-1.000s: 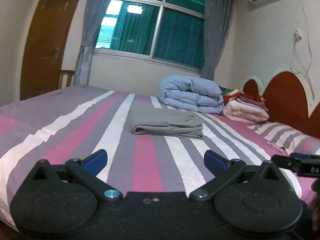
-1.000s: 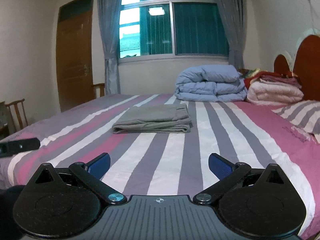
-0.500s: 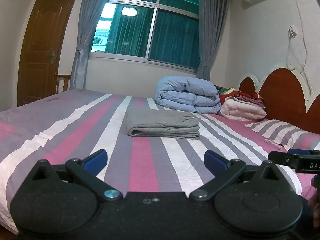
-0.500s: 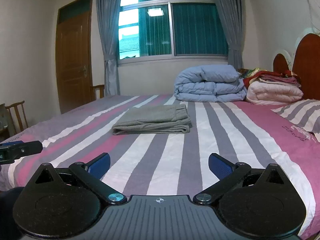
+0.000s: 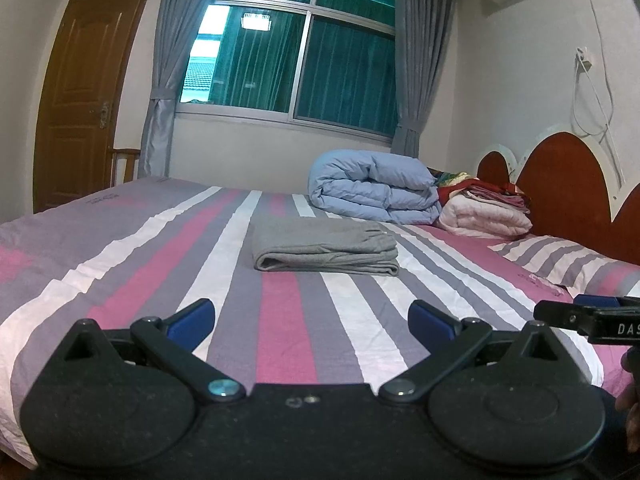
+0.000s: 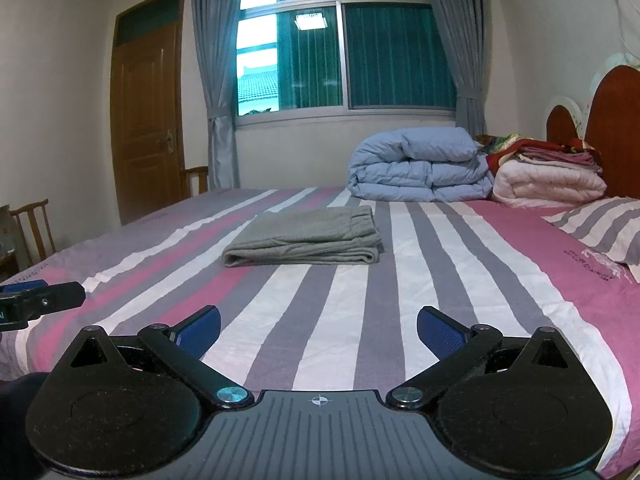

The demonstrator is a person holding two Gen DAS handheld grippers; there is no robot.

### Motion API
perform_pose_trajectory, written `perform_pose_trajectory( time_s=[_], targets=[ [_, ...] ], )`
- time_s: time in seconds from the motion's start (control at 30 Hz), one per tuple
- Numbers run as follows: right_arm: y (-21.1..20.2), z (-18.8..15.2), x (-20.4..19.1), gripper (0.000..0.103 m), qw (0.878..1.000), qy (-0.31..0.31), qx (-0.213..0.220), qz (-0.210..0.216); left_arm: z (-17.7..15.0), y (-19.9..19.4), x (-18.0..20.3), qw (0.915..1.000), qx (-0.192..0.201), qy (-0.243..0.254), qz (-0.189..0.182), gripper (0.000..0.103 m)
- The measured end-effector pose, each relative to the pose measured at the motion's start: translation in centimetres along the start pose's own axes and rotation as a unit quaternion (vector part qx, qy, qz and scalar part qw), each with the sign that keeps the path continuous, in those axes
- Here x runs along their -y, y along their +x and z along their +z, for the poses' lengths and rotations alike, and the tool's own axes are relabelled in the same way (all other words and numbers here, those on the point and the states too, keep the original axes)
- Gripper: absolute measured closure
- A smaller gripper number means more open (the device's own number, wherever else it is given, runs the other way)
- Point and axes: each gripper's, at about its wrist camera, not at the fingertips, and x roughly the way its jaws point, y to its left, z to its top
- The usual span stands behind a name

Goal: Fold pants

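The grey pants (image 5: pixel 324 249) lie folded into a flat rectangle in the middle of the striped bed (image 5: pixel 280 332); they also show in the right wrist view (image 6: pixel 306 236). My left gripper (image 5: pixel 311 318) is open and empty, held back near the bed's front edge, well short of the pants. My right gripper (image 6: pixel 319 330) is open and empty too, at a similar distance. Each gripper shows at the side of the other's view: the right one (image 5: pixel 588 316) and the left one (image 6: pixel 36 302).
A folded blue duvet (image 5: pixel 372 192) and a stack of pink and red blankets (image 5: pixel 486 210) sit at the far side by the red headboard (image 5: pixel 568 184). A striped pillow (image 6: pixel 604 228) lies at the right. A wooden door (image 6: pixel 148 120) and chair (image 6: pixel 34 228) stand left.
Both grippers have tilted up and drawn back slightly, so the pants sit a little lower and farther in view. The pants have not moved. Both grippers stay open.
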Motion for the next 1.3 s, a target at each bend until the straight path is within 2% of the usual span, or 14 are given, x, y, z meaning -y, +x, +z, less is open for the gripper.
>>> perform_pose_trajectory(
  time_s=[1.3],
  targets=[
    [0.01,-0.14,0.33,0.000,1.000,0.000,-0.003,0.002,-0.02,-0.03,0.18,1.0000,0.000,0.003,-0.002,0.006]
  ],
)
